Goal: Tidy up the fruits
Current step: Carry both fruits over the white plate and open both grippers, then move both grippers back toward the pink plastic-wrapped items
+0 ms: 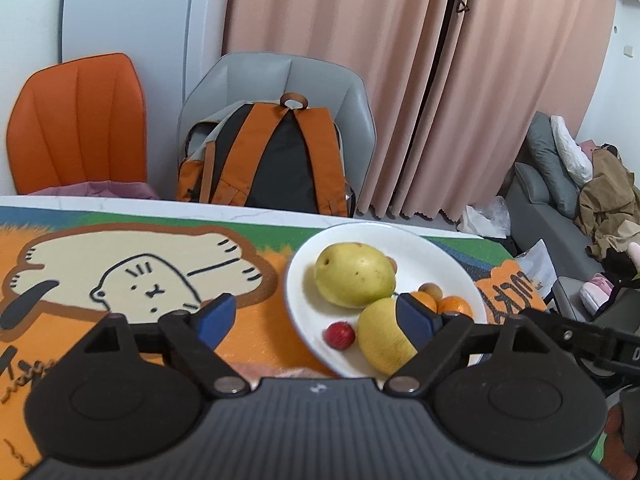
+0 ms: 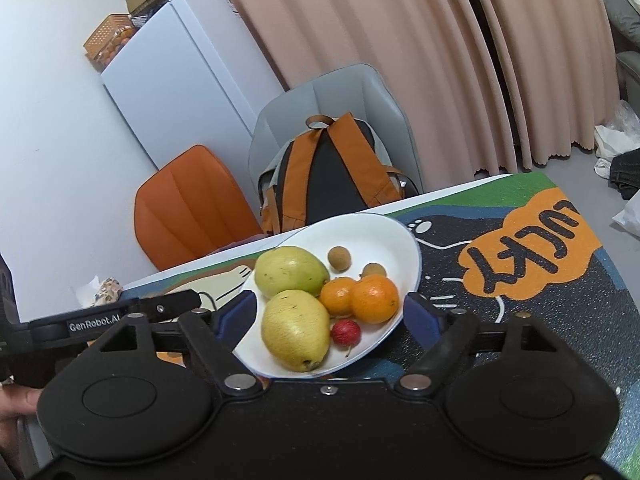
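Note:
A white plate (image 1: 420, 236) lies on the cartoon table mat and holds the fruit. On it are a green pear (image 1: 354, 274), a yellow pear (image 1: 380, 336), a small red fruit (image 1: 340, 335), two oranges (image 1: 454, 306) and brown longans (image 1: 432, 290). My left gripper (image 1: 316, 310) stands open over the plate's left rim, with its right blue pad in front of the yellow pear. In the right wrist view the plate (image 2: 384, 220) sits between the wide fingers of my right gripper (image 2: 330, 312), which is open and grips nothing. The yellow pear (image 2: 296, 328), red fruit (image 2: 346, 332) and oranges (image 2: 374, 298) are nearest to it.
Behind the table stand an orange chair (image 1: 76, 124) and a grey chair (image 1: 288, 76) with an orange and black backpack (image 1: 276, 160). A white fridge (image 2: 180, 80) and pink curtains (image 1: 400, 80) are further back. A cluttered sofa (image 1: 560, 184) is at the right.

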Available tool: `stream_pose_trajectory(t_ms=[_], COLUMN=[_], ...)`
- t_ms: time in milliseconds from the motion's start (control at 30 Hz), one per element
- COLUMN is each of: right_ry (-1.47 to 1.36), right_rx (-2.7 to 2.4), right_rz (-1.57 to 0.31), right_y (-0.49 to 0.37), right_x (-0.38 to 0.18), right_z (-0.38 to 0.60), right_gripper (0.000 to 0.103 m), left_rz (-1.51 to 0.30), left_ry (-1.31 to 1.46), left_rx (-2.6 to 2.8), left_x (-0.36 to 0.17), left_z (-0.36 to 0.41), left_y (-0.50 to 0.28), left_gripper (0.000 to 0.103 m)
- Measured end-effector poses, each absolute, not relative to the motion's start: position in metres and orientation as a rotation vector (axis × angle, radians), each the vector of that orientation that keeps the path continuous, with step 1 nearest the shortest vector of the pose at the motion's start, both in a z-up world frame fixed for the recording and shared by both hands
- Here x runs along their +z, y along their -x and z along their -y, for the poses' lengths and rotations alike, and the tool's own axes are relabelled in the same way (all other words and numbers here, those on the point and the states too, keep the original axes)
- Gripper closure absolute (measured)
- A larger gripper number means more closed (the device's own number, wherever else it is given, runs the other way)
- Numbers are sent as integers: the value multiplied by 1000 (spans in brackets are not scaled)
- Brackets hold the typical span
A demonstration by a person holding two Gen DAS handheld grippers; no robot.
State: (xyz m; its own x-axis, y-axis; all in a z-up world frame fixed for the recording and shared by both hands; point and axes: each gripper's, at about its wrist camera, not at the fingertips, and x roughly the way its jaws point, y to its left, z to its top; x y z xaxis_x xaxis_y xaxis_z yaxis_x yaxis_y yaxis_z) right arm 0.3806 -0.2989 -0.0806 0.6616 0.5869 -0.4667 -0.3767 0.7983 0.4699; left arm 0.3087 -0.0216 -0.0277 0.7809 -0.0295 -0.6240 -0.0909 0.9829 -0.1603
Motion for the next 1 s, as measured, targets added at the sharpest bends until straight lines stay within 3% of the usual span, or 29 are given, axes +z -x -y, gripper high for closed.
stream_pose_trajectory(t_ms=[733, 1000], right_ry=[-315, -313], right_rx=[590, 604], right_rz=[-662, -686], right_y=[-339, -333], right_x=[-89, -100], right_z=[280, 270], right_gripper=[18, 25], left_rz=[-694, -703], left_ry=[236, 219], left_rx=[103, 100], left_x=[-50, -64], left_z=[-22, -22], left_y=[-272, -266], left_gripper=[16, 17])
